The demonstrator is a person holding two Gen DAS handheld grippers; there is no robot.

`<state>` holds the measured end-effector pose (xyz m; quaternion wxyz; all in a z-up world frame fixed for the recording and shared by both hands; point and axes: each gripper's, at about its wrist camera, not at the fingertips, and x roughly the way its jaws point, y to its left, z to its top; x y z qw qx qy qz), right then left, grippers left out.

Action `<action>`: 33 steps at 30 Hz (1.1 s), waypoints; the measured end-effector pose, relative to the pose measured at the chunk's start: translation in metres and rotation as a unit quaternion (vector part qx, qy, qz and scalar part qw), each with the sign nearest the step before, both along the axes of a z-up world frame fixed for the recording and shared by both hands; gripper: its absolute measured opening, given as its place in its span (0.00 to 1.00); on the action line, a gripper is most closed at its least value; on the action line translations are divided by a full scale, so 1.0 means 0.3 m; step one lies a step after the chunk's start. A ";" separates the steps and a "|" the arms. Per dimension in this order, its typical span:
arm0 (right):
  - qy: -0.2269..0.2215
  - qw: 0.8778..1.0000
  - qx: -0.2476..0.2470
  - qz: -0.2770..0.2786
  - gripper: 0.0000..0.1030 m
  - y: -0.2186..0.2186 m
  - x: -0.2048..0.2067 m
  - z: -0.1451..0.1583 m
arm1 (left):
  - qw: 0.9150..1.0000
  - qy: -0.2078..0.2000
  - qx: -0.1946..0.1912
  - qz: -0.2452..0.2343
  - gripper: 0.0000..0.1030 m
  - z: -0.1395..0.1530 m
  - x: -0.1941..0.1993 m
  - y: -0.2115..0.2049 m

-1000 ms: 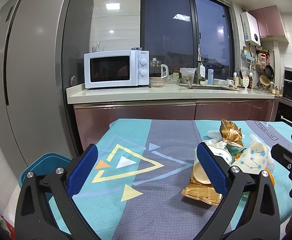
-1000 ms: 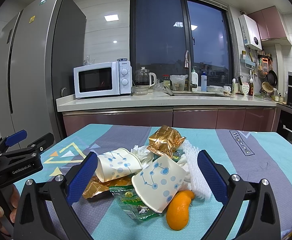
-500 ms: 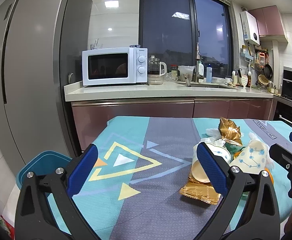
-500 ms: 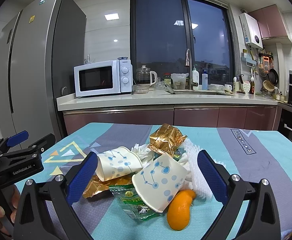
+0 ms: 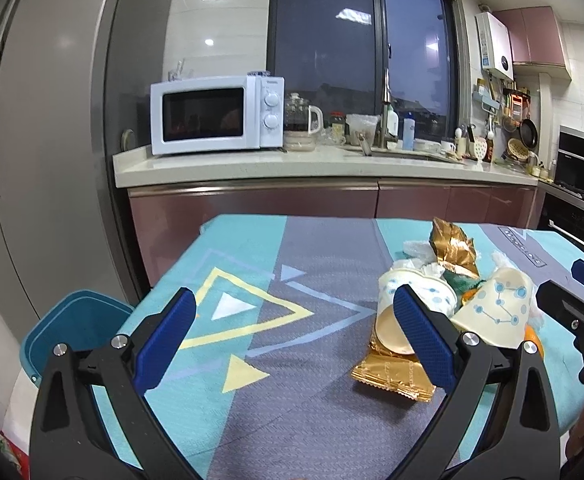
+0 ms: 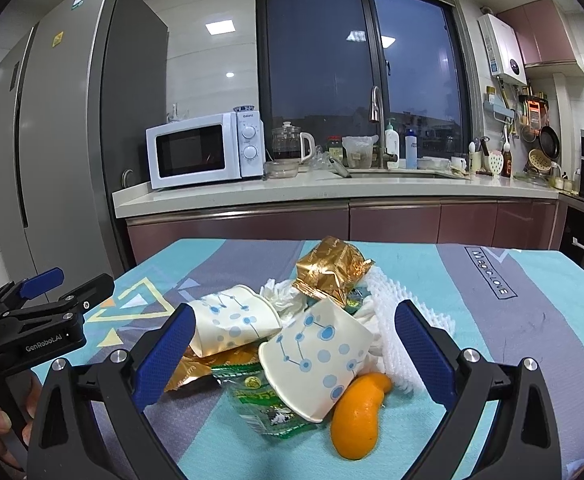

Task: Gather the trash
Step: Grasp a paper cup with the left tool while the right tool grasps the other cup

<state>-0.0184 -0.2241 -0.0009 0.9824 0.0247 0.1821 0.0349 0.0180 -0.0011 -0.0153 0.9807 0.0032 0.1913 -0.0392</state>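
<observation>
Both hand-held grippers spread, empty: left [image 5: 292, 332], right [image 6: 292, 344]. Paper cup [image 6: 316, 360] looks light, crushable; pinch rim gently. Orange peel [image 6: 356, 416] probably slippery.

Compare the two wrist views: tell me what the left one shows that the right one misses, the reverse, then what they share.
Left wrist only: the blue bin on the floor beside the table.

Right wrist only: the white foam net, the green wrapper, and the whole orange peel.

Both: two dotted paper cups, the gold wrappers, the patterned tablecloth, the microwave. The left gripper and right gripper are both open and empty.
</observation>
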 end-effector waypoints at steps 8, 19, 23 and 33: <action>0.057 0.998 0.036 0.000 0.94 -0.082 0.048 -0.050 | 0.997 0.051 0.017 -0.057 0.95 -0.048 0.077 -0.054; 0.128 0.987 0.096 0.023 0.77 -0.140 0.160 -0.110 | 0.982 0.121 0.020 -0.147 0.88 -0.093 0.237 -0.193; 0.141 0.983 0.117 0.028 0.73 -0.152 0.181 -0.126 | 0.973 0.150 0.017 -0.172 0.78 -0.113 0.302 -0.245; 0.150 0.975 0.155 0.052 0.51 -0.171 0.192 -0.137 | 0.959 0.198 -0.027 -0.201 0.29 -0.157 0.374 -0.263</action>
